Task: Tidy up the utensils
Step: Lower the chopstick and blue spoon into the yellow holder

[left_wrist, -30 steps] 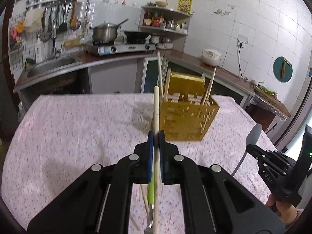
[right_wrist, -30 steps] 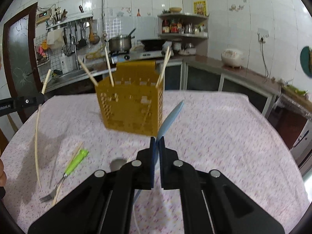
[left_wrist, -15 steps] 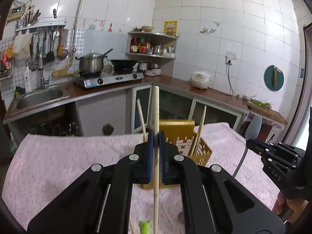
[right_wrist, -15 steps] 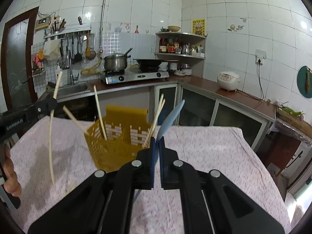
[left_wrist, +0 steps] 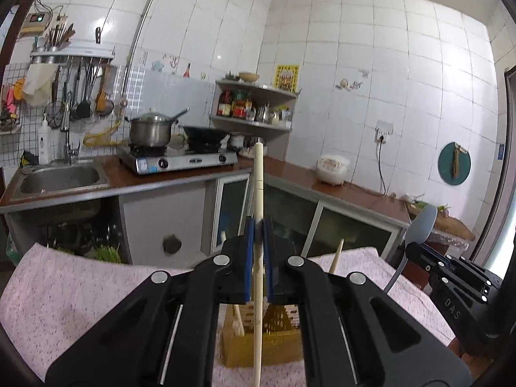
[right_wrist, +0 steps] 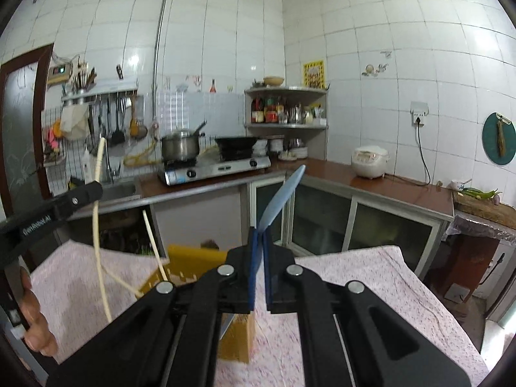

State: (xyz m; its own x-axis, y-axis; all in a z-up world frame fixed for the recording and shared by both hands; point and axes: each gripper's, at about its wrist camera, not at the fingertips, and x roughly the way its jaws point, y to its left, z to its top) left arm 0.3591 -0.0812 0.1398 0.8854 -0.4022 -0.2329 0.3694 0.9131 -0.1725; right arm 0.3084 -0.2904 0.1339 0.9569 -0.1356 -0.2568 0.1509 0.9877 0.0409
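Observation:
My left gripper [left_wrist: 258, 225] is shut on a pale wooden chopstick [left_wrist: 258, 174], held upright above the yellow slotted utensil basket [left_wrist: 258, 345], which stands on the pink-clothed table [left_wrist: 64, 290] with other chopsticks [left_wrist: 335, 256] in it. My right gripper [right_wrist: 258, 235] is shut on a light blue spoon [right_wrist: 283, 190], bowl up, over the same basket [right_wrist: 190, 258]. The right gripper with the spoon [left_wrist: 419, 225] shows at the right of the left wrist view. The left gripper [right_wrist: 93, 190] with its chopstick [right_wrist: 96, 225] shows at the left of the right wrist view.
A kitchen counter [left_wrist: 338, 187] with sink [left_wrist: 58, 180], gas stove [left_wrist: 177, 158], pot and rice cooker [right_wrist: 369, 161] runs behind the table. The table's far edge [right_wrist: 354, 251] lies just past the basket.
Both grippers have risen and tilted up with their utensils. The basket has dropped low in both views, now under the fingers. The green fork on the cloth is out of view.

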